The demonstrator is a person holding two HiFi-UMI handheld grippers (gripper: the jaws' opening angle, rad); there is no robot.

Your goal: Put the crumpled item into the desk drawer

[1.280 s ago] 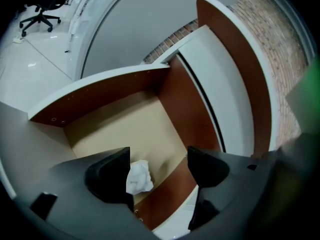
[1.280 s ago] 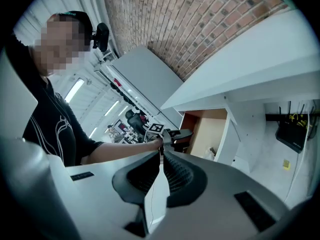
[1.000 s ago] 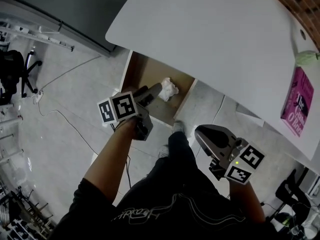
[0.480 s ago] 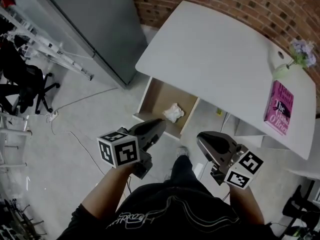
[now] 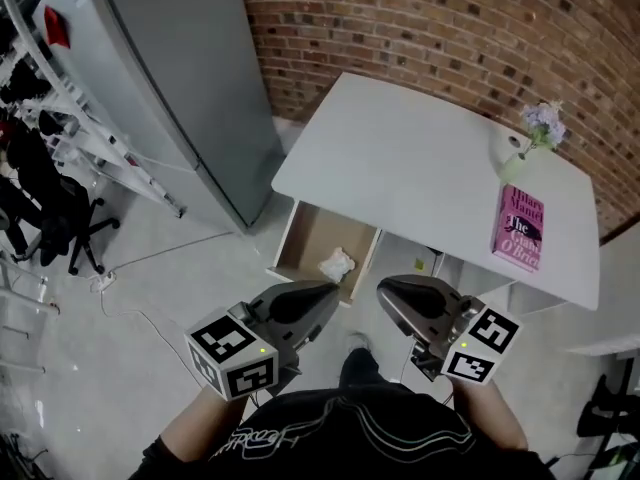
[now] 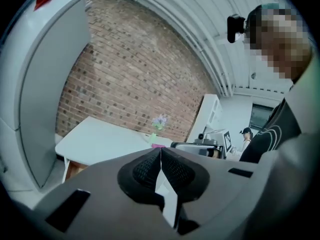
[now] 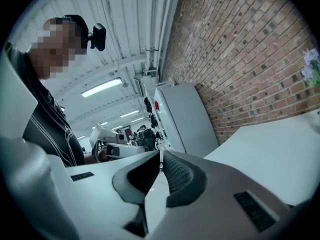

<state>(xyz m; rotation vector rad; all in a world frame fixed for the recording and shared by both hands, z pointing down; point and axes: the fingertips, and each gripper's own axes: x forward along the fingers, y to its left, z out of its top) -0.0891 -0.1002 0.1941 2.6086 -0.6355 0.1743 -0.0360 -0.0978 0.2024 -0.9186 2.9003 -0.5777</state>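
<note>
A crumpled white paper ball (image 5: 337, 264) lies inside the open wooden drawer (image 5: 300, 249) under the white desk (image 5: 420, 173). Both grippers are held low, close to the person's body and well short of the drawer. My left gripper (image 5: 322, 290) is shut with nothing between its jaws; in the left gripper view (image 6: 160, 151) the pads meet at the tips. My right gripper (image 5: 384, 289) is shut and empty too, its pads touching in the right gripper view (image 7: 160, 158). The two point toward each other.
On the desk's right side lie a pink book (image 5: 520, 225) and a small vase with lilac flowers (image 5: 525, 135). A tall grey cabinet (image 5: 170, 78) stands left of the desk, a brick wall (image 5: 420, 28) behind. Office chairs (image 5: 50, 218) and cables are on the floor at left.
The left gripper drew back from the drawer toward the body, leaving the paper ball inside, and its jaws closed. The head view rose and pulled back, showing the whole desk.
</note>
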